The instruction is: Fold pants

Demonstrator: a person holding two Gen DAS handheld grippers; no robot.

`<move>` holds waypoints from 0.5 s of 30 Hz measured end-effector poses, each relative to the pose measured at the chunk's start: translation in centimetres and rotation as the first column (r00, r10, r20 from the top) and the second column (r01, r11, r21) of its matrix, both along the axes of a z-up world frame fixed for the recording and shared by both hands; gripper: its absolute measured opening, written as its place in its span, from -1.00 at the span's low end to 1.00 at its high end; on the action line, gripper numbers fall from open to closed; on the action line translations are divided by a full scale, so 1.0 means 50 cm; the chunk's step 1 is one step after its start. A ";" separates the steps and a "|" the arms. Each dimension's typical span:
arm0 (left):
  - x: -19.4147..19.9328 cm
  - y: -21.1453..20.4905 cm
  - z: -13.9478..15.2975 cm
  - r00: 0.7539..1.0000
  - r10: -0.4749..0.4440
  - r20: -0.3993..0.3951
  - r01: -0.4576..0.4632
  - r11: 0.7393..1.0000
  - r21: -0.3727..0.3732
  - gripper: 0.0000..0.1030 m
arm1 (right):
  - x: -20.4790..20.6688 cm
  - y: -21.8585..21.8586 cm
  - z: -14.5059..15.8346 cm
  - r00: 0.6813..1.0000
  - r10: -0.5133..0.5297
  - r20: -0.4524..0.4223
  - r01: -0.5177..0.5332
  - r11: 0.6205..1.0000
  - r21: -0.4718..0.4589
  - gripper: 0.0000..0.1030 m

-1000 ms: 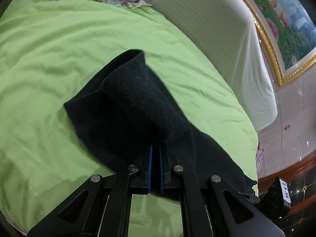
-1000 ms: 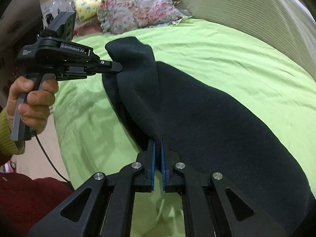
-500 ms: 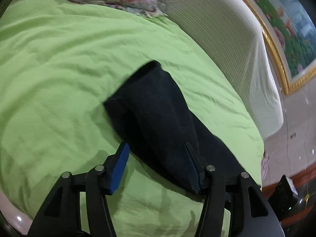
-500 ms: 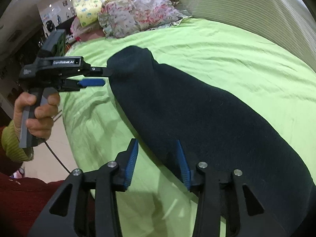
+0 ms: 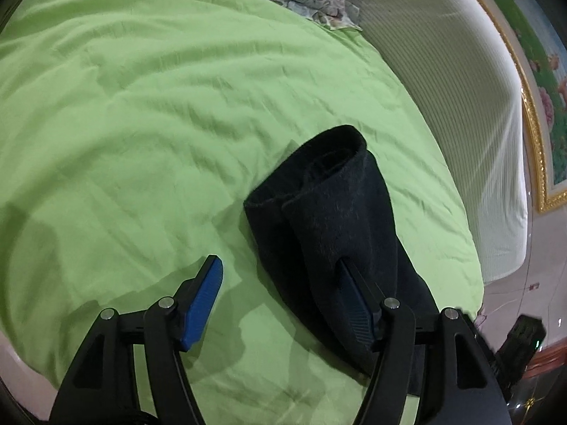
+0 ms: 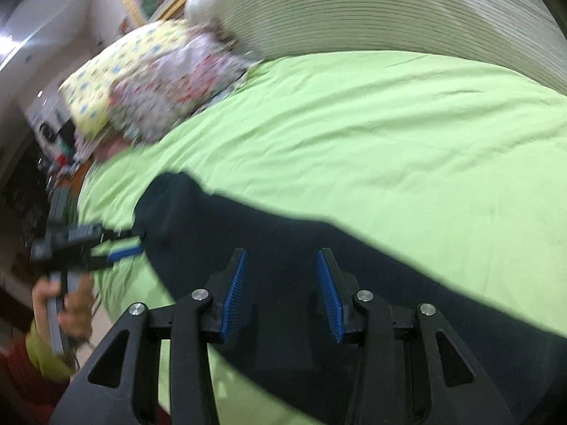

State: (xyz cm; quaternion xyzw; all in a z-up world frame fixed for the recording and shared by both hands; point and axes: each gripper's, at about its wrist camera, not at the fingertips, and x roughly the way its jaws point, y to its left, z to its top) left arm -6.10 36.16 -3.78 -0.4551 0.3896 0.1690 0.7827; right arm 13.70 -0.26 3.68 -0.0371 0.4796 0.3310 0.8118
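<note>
Blue ribbed pads on my left claw [image 5: 280, 304] are spreading wider, one over bare sheet, the other lying against the pants [image 5: 336, 233] without pinching them. My right claw [image 6: 283, 294] hangs parted and empty above the same pants [image 6: 319, 269], nothing between its pads. The pants lie doubled lengthwise on the bed [image 5: 141, 124], a long dark fleecy strip with a soft nap, the cuff end gaping open like a tube. For the next fold I'd judge it best to take both layers squarely at one end and keep the edges aligned. The green sheet is thin and creased, so it may drag along
</note>
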 end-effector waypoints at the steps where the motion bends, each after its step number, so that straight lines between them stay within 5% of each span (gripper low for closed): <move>1: 0.005 0.005 -0.004 1.000 0.003 0.003 -0.003 1.000 -0.008 0.30 | 0.017 0.005 -0.005 1.000 -0.008 -0.010 0.008 1.000 -0.006 -0.18; 6: 0.009 0.008 -0.021 1.000 -0.003 0.013 0.003 1.000 0.002 0.29 | 0.088 0.054 -0.059 0.998 0.006 -0.058 -0.013 0.993 -0.121 -0.18; 10: 0.007 0.000 -0.029 0.999 -0.032 0.037 0.030 0.998 0.051 0.27 | 0.089 0.085 -0.133 0.987 0.099 -0.128 -0.130 0.956 -0.263 -0.18; 15: 0.027 -0.001 -0.028 0.999 -0.033 0.041 0.030 0.997 0.066 0.27 | 0.075 0.097 -0.144 0.974 0.191 -0.121 -0.220 0.926 -0.306 -0.19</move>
